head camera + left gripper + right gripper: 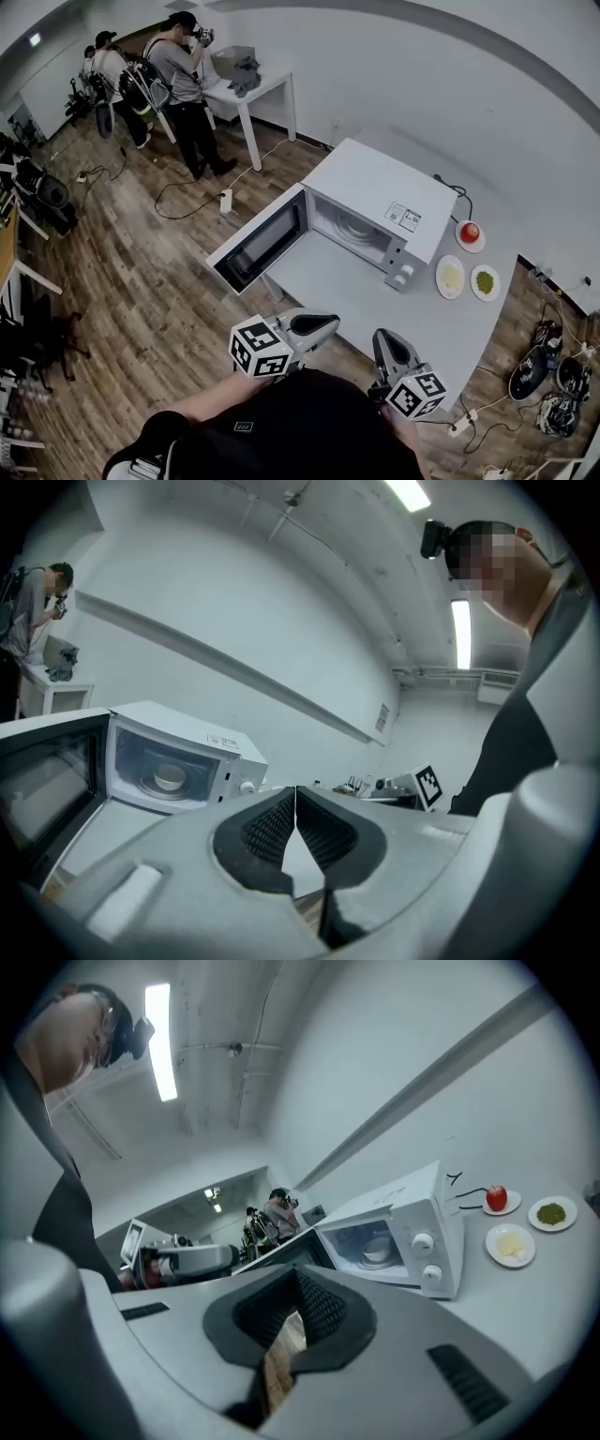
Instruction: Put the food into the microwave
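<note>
A white microwave [375, 192] stands on the white table [375, 305] with its door [255, 244] swung wide open to the left; a glass turntable shows inside [170, 778]. To its right lie three small plates: a red apple [470, 232], pale yellow food [451, 277] and green food [486, 281]. The apple [496, 1197] and both other plates also show in the right gripper view. My left gripper [330, 324] and right gripper [382, 337] are held close to my body, before the table's near edge. Both are shut with nothing between the pads [272, 822].
Two people stand by another white table [258, 89] at the far left. Cables and a power strip [225, 200] lie on the wooden floor. Shoes [539, 370] and more cables lie on the floor at the right.
</note>
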`<state>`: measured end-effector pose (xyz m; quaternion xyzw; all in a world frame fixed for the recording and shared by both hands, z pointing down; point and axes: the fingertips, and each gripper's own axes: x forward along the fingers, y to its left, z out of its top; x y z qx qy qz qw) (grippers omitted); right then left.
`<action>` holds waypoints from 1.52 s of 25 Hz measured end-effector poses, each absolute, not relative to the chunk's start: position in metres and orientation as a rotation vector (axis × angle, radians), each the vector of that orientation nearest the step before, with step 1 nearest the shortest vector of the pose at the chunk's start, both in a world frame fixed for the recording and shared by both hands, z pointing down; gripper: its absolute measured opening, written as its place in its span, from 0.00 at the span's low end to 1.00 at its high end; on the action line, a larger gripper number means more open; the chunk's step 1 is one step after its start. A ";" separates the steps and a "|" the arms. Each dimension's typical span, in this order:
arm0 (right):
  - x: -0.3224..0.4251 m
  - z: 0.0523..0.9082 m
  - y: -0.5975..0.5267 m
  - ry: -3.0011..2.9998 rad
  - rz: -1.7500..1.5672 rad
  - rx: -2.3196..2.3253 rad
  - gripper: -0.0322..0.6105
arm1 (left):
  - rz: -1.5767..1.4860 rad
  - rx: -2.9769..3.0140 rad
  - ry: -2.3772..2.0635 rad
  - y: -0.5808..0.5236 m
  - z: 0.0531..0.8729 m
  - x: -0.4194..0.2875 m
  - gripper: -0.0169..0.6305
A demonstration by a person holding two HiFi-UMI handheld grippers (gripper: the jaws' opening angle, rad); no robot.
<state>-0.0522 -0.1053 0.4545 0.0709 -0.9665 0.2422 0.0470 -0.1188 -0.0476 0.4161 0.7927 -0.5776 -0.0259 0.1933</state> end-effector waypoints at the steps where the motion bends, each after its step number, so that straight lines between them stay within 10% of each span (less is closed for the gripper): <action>1: -0.054 0.446 -0.104 -2.965 0.699 0.242 0.07 | -0.076 2.244 -1.619 -0.046 0.412 -0.121 0.05; 6: -0.068 0.418 -0.073 -2.975 0.280 0.270 0.07 | -0.158 2.318 -1.587 -0.036 0.394 -0.130 0.05; 38: -0.018 0.374 -0.050 -3.093 0.245 0.091 0.07 | -0.095 2.353 -1.777 -0.024 0.369 -0.089 0.05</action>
